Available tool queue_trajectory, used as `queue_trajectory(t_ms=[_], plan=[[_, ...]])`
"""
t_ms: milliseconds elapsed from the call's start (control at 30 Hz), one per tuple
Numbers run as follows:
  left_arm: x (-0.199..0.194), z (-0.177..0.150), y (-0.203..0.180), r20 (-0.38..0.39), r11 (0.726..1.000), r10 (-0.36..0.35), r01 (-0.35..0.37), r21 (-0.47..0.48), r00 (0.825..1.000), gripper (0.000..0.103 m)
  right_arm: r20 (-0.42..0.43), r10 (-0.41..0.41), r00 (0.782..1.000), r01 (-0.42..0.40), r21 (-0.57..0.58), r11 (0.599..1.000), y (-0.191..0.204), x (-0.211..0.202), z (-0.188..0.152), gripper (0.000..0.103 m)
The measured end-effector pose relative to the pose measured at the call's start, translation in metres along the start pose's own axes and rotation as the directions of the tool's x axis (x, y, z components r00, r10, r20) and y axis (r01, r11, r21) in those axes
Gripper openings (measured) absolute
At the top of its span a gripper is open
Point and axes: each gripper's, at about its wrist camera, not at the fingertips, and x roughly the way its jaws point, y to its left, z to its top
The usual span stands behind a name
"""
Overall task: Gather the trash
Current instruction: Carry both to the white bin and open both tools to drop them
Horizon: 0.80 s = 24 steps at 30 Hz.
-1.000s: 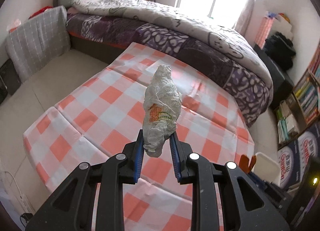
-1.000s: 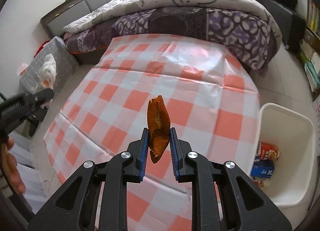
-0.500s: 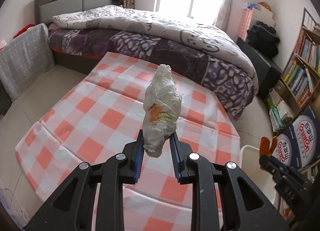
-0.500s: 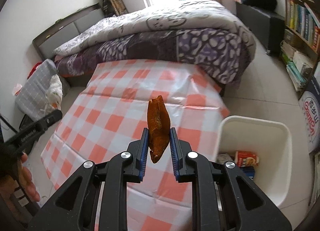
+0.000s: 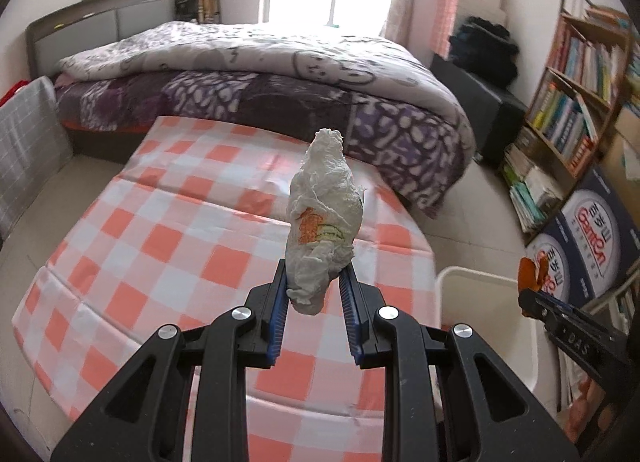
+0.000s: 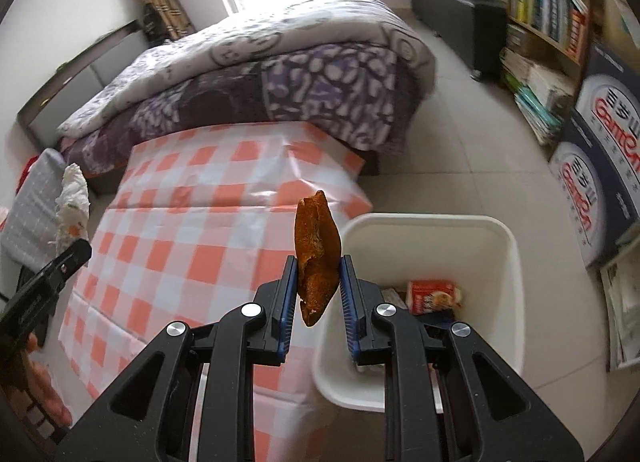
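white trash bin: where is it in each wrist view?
Left wrist: white trash bin lower right, beside the checkered mat, partly hidden by the left gripper.
Right wrist: bin right of centre, behind the right gripper.
Shared landmark: checkered mat.

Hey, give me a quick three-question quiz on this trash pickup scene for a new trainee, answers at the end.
1. True or false: the left tool is closed on a crumpled white paper wad.
2. What does the right tool grip? A) a blue bottle B) an orange peel C) a spoon
3. Fill in: the white bin stands on the floor beside the ____ cloth.

Key:
1. True.
2. B, the orange peel.
3. Checkered, the orange-and-white checkered cloth; the bin already holds a red packet.
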Motion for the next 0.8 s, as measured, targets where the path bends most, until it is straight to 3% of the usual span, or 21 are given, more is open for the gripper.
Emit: queue_trajectory(t_ms=[167,233,367,433,600,800], plan=[[0.008,-0.006,-0.032,-0.019,0.998,-0.034,0.035,0.051,0.999,0.025,-0.018,-0.032,0.999,0.033,0.053,0.998,-0.026,-0.002,0.002,0.026],[0.012,-0.008,-0.043,-0.03,0.996,-0.051,0.052,0.065,0.998,0.025,-0.014,-0.037,0.999,0.038,0.074,0.997,-0.035,-0.004,0.003,0.046],[0.02,-0.014,-0.068,-0.054,0.992,-0.082,0.087,0.095,0.995,0.025,0.02,-0.071,0.997,0.067,0.132,0.989,-0.055,-0.014,0.003,0.068],[0.025,-0.018,-0.082,-0.071,0.987,-0.107,0.114,0.109,0.992,0.026,0.024,-0.084,0.996,0.079,0.166,0.983,-0.065,-0.018,0.004,0.086],[0.034,-0.027,-0.116,-0.115,0.975,-0.159,0.174,0.137,0.981,0.026,0.05,-0.147,0.988,0.131,0.231,0.964,-0.092,-0.03,0.005,0.094],[0.044,-0.04,-0.149,-0.165,0.954,-0.227,0.253,0.161,0.96,0.028,0.055,-0.165,0.985,0.143,0.29,0.946,-0.118,-0.036,0.005,0.095]])
